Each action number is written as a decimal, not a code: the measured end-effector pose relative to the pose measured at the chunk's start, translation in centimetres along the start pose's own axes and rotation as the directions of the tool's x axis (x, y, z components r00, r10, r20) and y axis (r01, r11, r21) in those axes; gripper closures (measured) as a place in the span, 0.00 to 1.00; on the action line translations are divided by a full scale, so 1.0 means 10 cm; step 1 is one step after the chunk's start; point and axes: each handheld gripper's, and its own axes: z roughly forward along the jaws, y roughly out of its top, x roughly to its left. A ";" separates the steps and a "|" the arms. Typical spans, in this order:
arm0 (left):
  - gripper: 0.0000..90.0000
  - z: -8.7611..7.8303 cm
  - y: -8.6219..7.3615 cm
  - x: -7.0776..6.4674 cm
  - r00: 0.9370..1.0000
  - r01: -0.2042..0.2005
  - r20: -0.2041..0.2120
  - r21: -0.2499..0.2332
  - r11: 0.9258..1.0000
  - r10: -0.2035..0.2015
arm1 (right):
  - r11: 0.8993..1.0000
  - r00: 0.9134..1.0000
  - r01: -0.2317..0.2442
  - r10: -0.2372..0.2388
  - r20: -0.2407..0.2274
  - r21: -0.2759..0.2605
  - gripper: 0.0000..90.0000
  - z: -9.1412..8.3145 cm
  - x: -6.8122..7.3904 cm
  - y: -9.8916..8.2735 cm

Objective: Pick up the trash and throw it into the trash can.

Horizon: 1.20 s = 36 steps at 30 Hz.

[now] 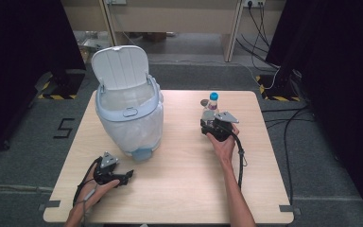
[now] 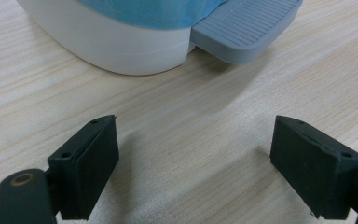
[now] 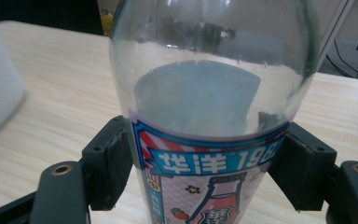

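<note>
gripping a clear, rounded glass-like bottle (image 3: 205,116) with printed label at the table's (image 1: 179,189) right, right gripper (image 1: 216,126) apparently touches both sides; left gripper (image 2: 196,172) gapes wide beside white pedal bin (image 1: 130,113).

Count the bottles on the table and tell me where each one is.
1. The bottle stands right of the bin, between the right gripper's jaws. The bin's inside is not visible.

A light wooden rectangular table (image 1: 179,189) stands on a grey carpeted floor (image 1: 23,142) bearing a black painted mark (image 1: 64,128). Black curtains (image 1: 9,61) flank both sides. Yellow-and-black striped stand bases (image 1: 56,96) sit near the far corners, black cables (image 1: 283,118) trail at right, and beige panelled furniture (image 1: 170,19) lines the back.
</note>
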 end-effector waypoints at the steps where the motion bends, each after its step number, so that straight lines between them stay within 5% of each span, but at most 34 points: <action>1: 0.16 0.00 0.00 0.00 1.000 0.000 -0.001 0.001 1.000 0.000 | 1.000 1.000 0.000 0.000 0.000 0.000 0.32 0.00 0.00 0.00; 4: 0.16 0.00 0.00 0.00 1.000 -0.001 -0.001 0.001 1.000 0.001 | 0.999 1.000 0.021 -0.022 -0.009 -0.041 0.32 -0.14 0.08 0.14; 9: 0.16 0.00 0.00 0.00 1.000 -0.001 -0.001 0.002 1.000 0.001 | 0.998 0.997 0.051 -0.053 -0.058 -0.029 0.32 -0.35 0.19 0.45; 16: 0.16 0.00 0.00 0.00 1.000 0.004 0.001 -0.002 1.000 -0.004 | 0.999 0.997 0.034 -0.035 -0.073 -0.020 0.32 -0.46 0.27 0.69; 30: 0.16 0.00 0.00 0.00 1.000 0.001 0.001 -0.001 1.000 -0.001 | 0.995 0.987 0.087 -0.093 -0.133 -0.054 0.32 -0.85 0.53 1.35; 36: 0.16 0.00 0.00 0.01 1.000 0.008 0.007 -0.003 1.000 -0.008 | 0.993 0.983 0.101 -0.109 -0.146 -0.057 0.32 -0.89 0.61 1.57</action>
